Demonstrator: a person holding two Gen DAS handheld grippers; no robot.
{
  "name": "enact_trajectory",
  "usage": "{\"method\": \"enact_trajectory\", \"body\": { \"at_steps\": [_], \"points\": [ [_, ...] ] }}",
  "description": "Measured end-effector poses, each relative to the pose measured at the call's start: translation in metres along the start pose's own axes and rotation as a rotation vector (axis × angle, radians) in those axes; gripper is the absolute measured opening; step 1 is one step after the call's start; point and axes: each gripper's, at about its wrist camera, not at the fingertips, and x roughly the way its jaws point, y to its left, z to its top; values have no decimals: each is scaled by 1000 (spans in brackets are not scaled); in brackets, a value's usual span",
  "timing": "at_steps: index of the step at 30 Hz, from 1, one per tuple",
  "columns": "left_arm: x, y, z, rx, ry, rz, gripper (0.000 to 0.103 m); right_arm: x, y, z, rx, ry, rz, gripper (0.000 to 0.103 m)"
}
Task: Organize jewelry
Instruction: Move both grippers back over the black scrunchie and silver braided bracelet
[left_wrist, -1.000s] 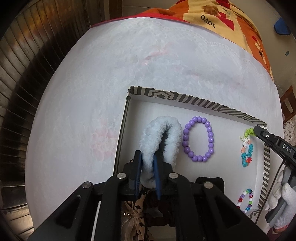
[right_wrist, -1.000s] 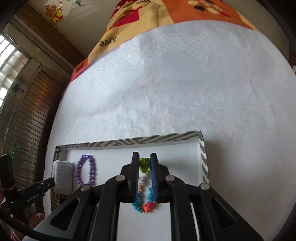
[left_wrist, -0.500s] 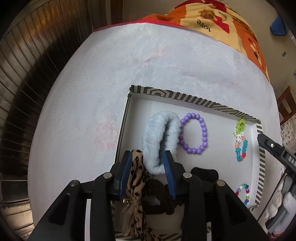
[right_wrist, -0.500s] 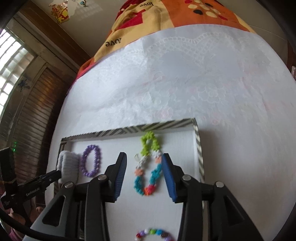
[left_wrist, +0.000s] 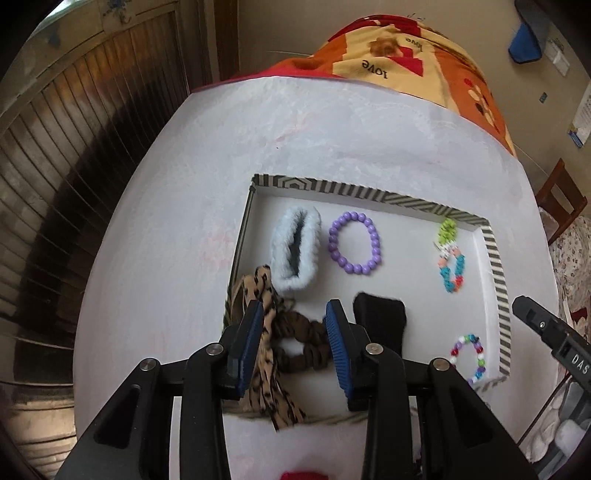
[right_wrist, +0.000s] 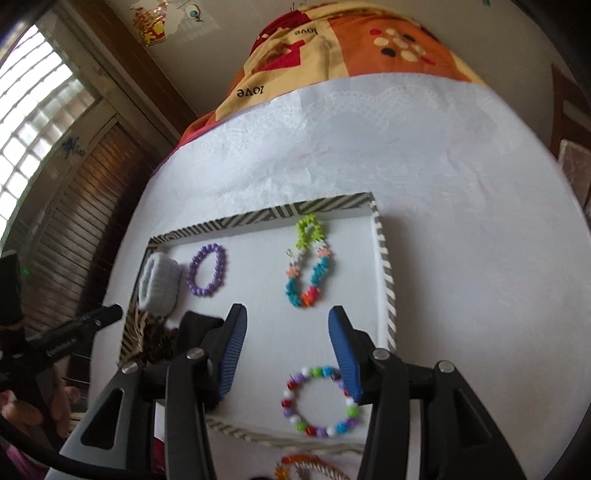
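A white tray with a striped rim (left_wrist: 325, 184) holds a fluffy pale-blue scrunchie (left_wrist: 295, 251), a purple bead bracelet (left_wrist: 354, 242), a green-and-teal chain bracelet (left_wrist: 450, 254), a leopard-print tie (left_wrist: 266, 295), a black piece (left_wrist: 380, 317) and a multicoloured bead bracelet (left_wrist: 469, 354). My left gripper (left_wrist: 293, 308) hangs open above the leopard tie, gripping nothing. My right gripper (right_wrist: 287, 312) hovers over the tray (right_wrist: 384, 266), short of the chain bracelet (right_wrist: 308, 266) and above the bead bracelet (right_wrist: 321, 402). Its jaws are opening, with nothing between them.
A white lace cloth (right_wrist: 406, 166) covers the surface around the tray, with an orange patterned blanket (right_wrist: 351, 44) beyond it. Dark wooden shutters (left_wrist: 74, 166) stand at the left. An orange beaded item (right_wrist: 303, 465) and a red item (left_wrist: 303, 474) lie near the front edge.
The left gripper let go of the fluffy scrunchie, opened and drew back upward. The right gripper released the chain bracelet, opened and pulled back too. Both pieces now lie in the tray.
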Motion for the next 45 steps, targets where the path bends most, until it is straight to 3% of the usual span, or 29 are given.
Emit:
{"method": "enact_trajectory", "body": {
  "at_steps": [23,40,45],
  "points": [
    [-50,-37,-90,81,-22,-4,27,-70,1,-88,-37,-33,-66,54],
    [-78,-50,-157,82,4,12,27,-108,-18,-145,-59,-18,-77,57],
    [-75,-48,-164,112,29,-21,27,-112,-25,-153,-47,-18,-101,57]
  ]
}}
